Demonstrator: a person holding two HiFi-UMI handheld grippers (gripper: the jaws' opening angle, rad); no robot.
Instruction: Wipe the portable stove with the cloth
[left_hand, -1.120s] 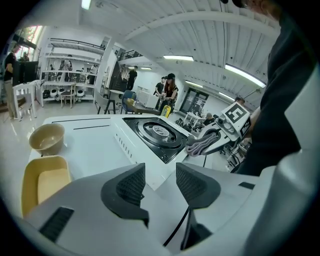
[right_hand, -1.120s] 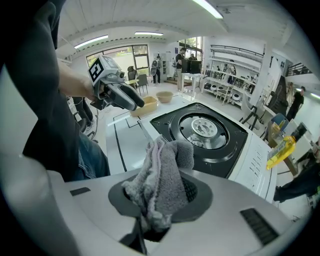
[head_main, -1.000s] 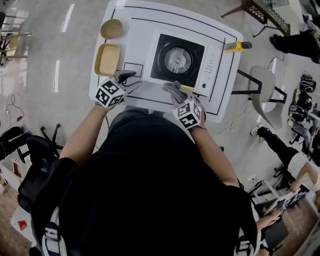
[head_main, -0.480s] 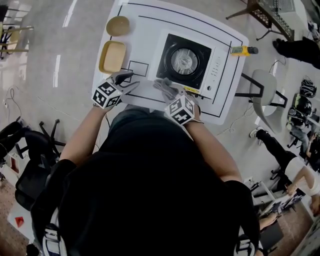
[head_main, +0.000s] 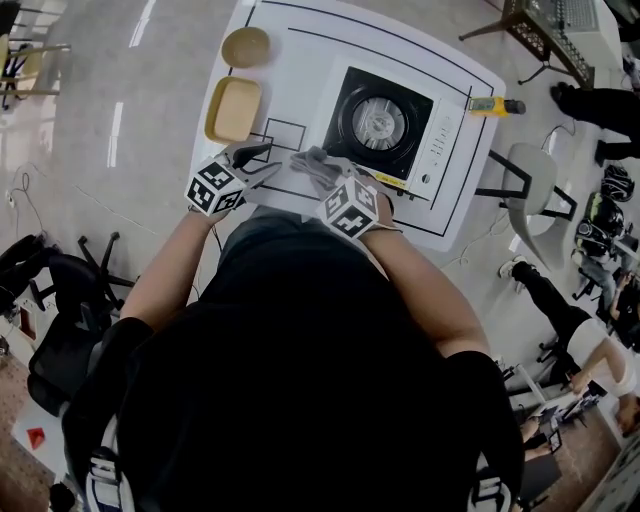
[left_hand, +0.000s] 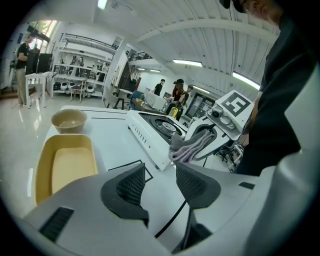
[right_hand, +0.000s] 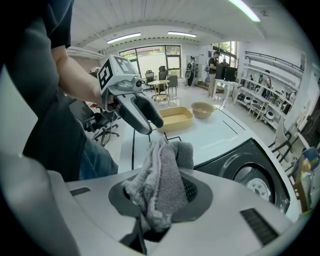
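The portable stove (head_main: 385, 125) is white with a black top and a round burner, and sits on the white table (head_main: 290, 60). My right gripper (head_main: 318, 172) is shut on a grey cloth (right_hand: 161, 186), which bunches between its jaws just off the stove's near-left corner (left_hand: 159, 159). In the left gripper view the cloth (left_hand: 189, 148) hangs from that gripper beside the stove (left_hand: 155, 131). My left gripper (head_main: 255, 160) hovers over the table's near-left part, open, with nothing between its fingers (left_hand: 131, 187).
A yellow rectangular tray (head_main: 232, 108) and a tan round bowl (head_main: 245, 46) stand at the table's left side. A yellow-handled tool (head_main: 492, 105) lies at the right edge. Chairs (head_main: 528, 175) and people surround the table.
My right gripper has carried the cloth leftward along the stove's near edge, from the front middle to the near-left corner. The left gripper has shifted only slightly.
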